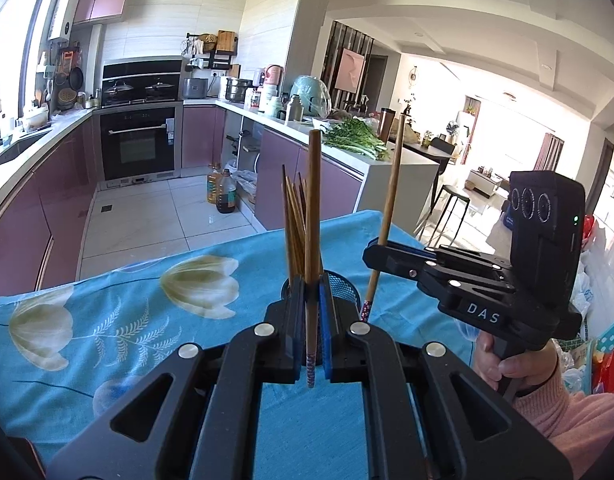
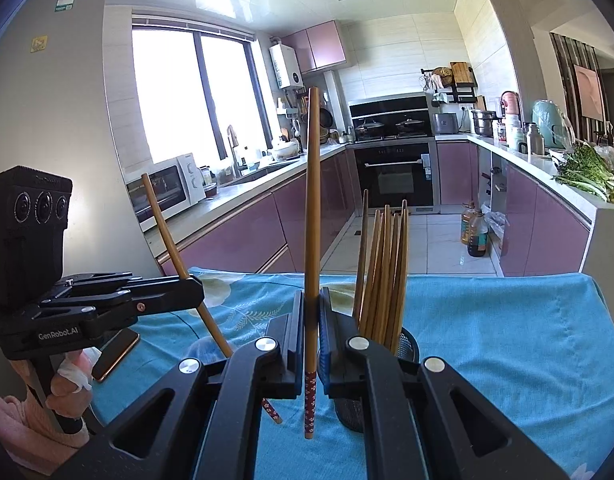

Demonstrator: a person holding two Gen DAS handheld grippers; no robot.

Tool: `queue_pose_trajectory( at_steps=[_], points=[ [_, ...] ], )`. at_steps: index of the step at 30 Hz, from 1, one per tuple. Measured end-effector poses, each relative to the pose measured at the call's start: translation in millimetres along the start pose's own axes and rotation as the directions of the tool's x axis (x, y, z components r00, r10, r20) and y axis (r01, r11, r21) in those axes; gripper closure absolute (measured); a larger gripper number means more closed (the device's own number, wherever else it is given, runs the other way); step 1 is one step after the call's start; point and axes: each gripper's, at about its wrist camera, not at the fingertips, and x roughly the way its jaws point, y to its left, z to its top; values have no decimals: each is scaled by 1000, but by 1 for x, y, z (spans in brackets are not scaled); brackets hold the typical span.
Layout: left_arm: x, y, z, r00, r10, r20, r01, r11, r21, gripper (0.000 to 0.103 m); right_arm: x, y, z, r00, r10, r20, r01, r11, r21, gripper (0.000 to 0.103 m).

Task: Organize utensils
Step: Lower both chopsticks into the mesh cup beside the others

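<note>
jaws, left: closed down on one chopstick; left gripper (image 1: 315, 322) is seen clamping the left-held chopstick (image 1: 313, 216) low on its shaft, patterned tip hanging below the pads.
jaws, right: likewise closed on a single stick; right gripper (image 2: 311, 338) holds the right-held chopstick (image 2: 311, 216) near its patterned lower end.
counter: covered by a blue floral cloth (image 1: 119, 304); everything below is carried on it.
holder: black mesh cup (image 1: 339, 286), stood on the cloth just beyond the left jaws; in the right wrist view it is just right of the right jaws.
bundle: chopsticks already in the cup (image 2: 385, 268), stood near upright, tips fanned slightly.
long axis, left stick: near vertical, almost parallel to the bundle, patterned end down.
long axis, right stick: slightly tilted as seen from the left wrist, top leaning away, patterned end down.
key relation: cup mouth is judged to lie forward of and below both held tips; the left stick is lined up almost directly in front of the cup, the right stick is off to its side.
nearer hand: left, by judgement.
next move needs: stick lifted over the rim, then lowered tip-first; rim snag is the risk.
</note>
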Motion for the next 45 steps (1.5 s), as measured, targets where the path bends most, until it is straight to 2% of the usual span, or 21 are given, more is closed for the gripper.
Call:
queue_pose_trajectory(
  at_steps=[25, 34, 45],
  points=[
    [-2, -10, 49, 995, -41, 88, 39, 999, 19, 96, -2, -2, 19, 999, -15, 46, 16, 1000, -27, 97],
    [10, -9, 45, 996, -45, 74, 45, 999, 7, 96, 9, -9, 24, 998, -36, 45, 37, 999, -19, 97],
    [37, -16, 36, 999, -39, 6, 39, 999, 10, 96, 30, -16, 17, 998, -61, -1, 61, 998, 3, 97]
  ],
)
